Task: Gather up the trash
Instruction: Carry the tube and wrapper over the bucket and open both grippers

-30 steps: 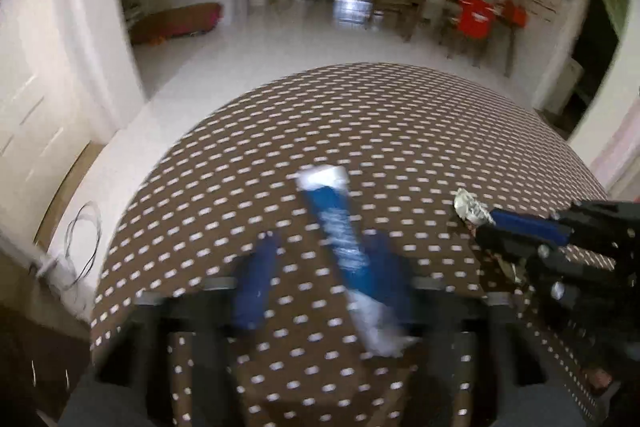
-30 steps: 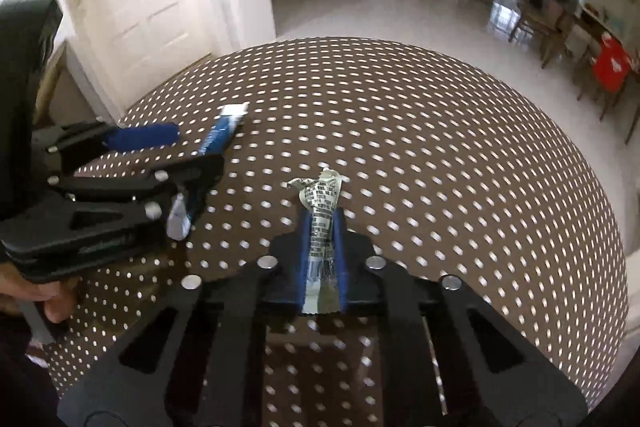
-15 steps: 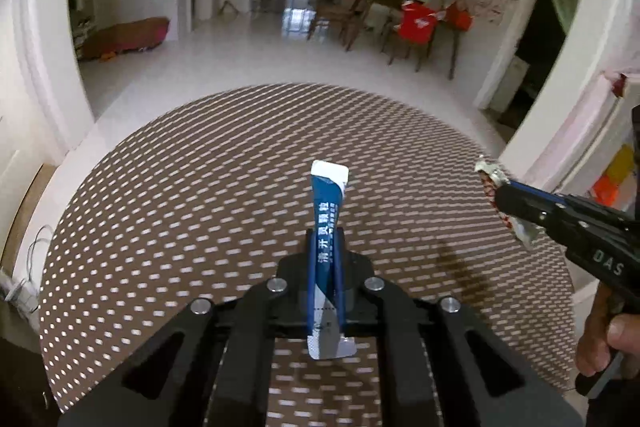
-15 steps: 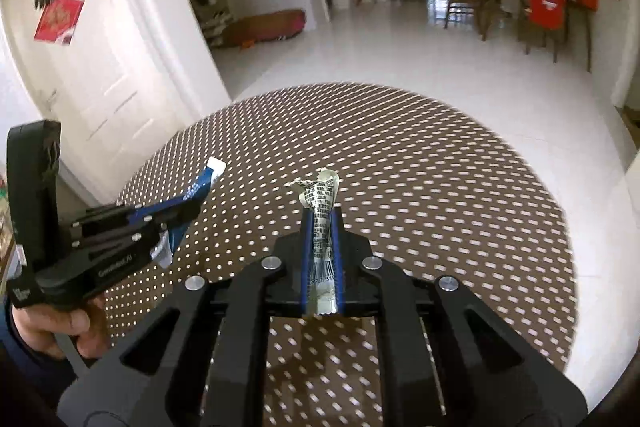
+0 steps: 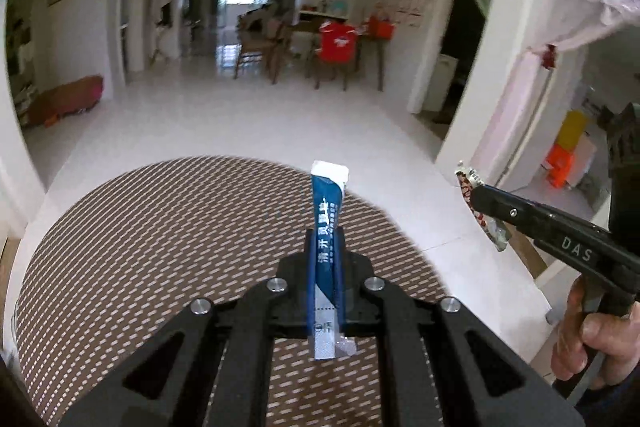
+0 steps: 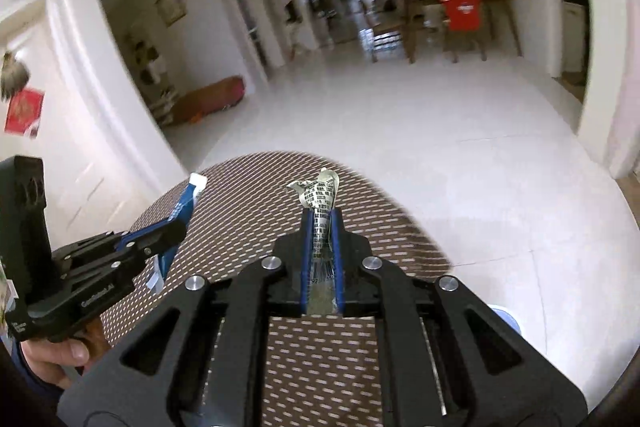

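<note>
Both grippers are up above the round table [image 5: 140,247], each carrying a piece of trash. The left gripper [image 5: 324,243] has its jaws pressed tight on a blue sachet [image 5: 327,211], which stands up between the blue pads, its white end poking past the table's far edge in the left wrist view and its torn silvery tail hanging out behind the pads. The right gripper [image 6: 321,227] is pinching a crumpled printed wrapper [image 6: 318,193], the crinkled top sticking out beyond the fingertips.

From the left wrist camera, the right gripper [image 5: 478,195] reaches in from the right, out past the table's rim and over bare floor, wrapper [image 5: 470,183] clamped at its tip, with a hand [image 5: 588,331] on its grip. From the right wrist camera, the left gripper [image 6: 176,227] sits off to the left over the table's near-left rim.

The table wears a brown cloth with white dots, and nothing lies on the part in view. Beyond its far edge runs a wide stretch of glossy white tiled floor [image 6: 420,131], open all the way back to wooden chairs and a desk draped with a red shirt [image 5: 339,43]. A white pillar [image 5: 496,67] stands to the right of the table with a doorway behind it; a white panelled door [image 6: 48,131] stands to its left.
</note>
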Demonstrator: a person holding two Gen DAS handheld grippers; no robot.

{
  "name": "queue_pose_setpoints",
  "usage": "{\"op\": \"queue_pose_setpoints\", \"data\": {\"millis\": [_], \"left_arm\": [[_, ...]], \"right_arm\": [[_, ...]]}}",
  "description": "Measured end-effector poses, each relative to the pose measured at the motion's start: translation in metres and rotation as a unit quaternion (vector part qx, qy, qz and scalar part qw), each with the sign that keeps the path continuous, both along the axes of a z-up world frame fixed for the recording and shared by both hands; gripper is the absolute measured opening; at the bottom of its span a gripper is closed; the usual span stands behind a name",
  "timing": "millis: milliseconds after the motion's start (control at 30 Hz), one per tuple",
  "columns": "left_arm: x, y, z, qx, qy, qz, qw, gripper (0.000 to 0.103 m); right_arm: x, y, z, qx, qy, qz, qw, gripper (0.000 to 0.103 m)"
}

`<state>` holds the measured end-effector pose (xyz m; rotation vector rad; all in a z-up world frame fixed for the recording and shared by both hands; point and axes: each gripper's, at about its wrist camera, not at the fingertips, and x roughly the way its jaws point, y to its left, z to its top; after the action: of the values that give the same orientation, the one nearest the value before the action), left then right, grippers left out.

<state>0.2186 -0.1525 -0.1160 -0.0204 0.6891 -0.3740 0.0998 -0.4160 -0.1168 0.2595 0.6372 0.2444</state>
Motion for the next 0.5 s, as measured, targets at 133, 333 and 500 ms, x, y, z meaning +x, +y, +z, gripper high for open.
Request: {"op": "queue_pose_setpoints", "data": {"millis": [133,333,500], "left_arm": [[0.001,-0.054,0.010,-0.003,-0.013,-0.036,0.9993,0.007],[-0.005,-0.118,0.014,-0.010,-0.018,-0.079,0.9966,0.007],[-0.004,-0.173,0.002,-0.012,0.003,-0.115,0.9933,0.007]], "right_arm": [[-0.018,-0.051,0.010,0.013,-0.011,-0.053,0.998,0.009],[-0.038,-0.129,0.013,0.035,-0.012,-0.126,0.991,0.009],[-0.052,-0.175,-0.001,0.042,0.003,-0.165,0.985,0.009]]}}
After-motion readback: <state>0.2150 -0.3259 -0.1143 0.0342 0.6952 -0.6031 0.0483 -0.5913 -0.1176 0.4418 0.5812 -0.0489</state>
